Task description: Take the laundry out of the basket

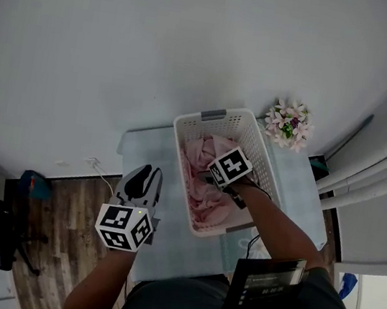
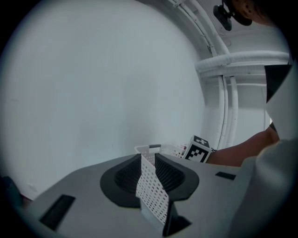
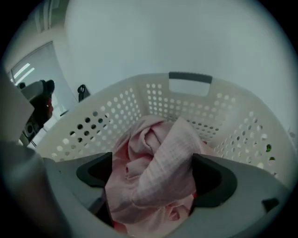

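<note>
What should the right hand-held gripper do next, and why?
Probably close the right hand-held gripper on the pink laundry. Its jaws stand wide apart, down inside the white basket, and a bunched fold of the cloth already sits between them. A squeeze there would likely catch enough fabric to lift it out.

Crumpled pale pink laundry (image 1: 204, 201) lies bunched inside an upright white perforated basket (image 1: 260, 157) with a grey handle.

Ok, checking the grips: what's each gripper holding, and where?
Left gripper clamps the basket by its side wall. Right gripper holds nothing: open jaws straddle the pink cloth.
</note>
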`<state>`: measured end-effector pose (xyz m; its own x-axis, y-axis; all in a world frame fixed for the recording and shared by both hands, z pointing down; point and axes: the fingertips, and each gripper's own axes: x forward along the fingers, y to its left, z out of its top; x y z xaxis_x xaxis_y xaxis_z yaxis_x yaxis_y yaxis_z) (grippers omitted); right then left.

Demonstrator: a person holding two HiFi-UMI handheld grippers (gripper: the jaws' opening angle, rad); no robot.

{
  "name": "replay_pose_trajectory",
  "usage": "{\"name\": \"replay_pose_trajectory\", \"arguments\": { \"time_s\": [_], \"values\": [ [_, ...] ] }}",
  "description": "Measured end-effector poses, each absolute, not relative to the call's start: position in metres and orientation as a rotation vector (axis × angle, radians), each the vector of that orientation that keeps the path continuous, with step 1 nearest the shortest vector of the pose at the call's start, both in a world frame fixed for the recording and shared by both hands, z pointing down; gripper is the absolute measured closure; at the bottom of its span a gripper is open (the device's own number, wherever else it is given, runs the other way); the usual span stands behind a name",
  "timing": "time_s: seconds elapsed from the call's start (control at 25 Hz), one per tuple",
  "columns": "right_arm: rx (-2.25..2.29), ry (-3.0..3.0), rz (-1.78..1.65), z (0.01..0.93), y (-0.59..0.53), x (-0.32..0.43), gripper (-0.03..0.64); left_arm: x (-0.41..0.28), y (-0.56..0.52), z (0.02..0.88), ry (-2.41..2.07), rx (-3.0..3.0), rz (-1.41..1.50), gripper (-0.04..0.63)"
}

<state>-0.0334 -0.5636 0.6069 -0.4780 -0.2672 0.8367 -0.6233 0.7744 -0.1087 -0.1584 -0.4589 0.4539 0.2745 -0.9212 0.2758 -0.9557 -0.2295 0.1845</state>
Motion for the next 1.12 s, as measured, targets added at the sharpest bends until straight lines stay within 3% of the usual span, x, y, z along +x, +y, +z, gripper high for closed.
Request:
{"name": "replay_pose_trajectory", "arguments": {
  "time_s": [0.28,0.68,0.8,1.0,1.12],
  "values": [
    [0.577,-1.912,0.382,0.679,-0.574,-0.033,0.104,-0.171,-0.457,0.468,-1.765,2.159,0.178,0.514],
    [0.597,-1.899,0.405,0.704,-0.583,-0.038,0.110,-0.185,-0.453,0.478,-1.793,2.097,0.159,0.514],
    [0.623,-1.893,0.382,0.704,-0.586,-0.038,0.168,-0.187,-0.450,0.479,-1.793,2.085,0.149,0.514],
    [0.657,-1.889,0.351,0.700,-0.585,-0.041,0.338,-0.187,-0.442,0.477,-1.770,2.102,0.146,0.514],
    [0.681,-1.907,0.414,0.695,-0.586,-0.038,0.391,-0.186,-0.434,0.468,-1.758,2.138,0.140,0.514]
  ]
}}
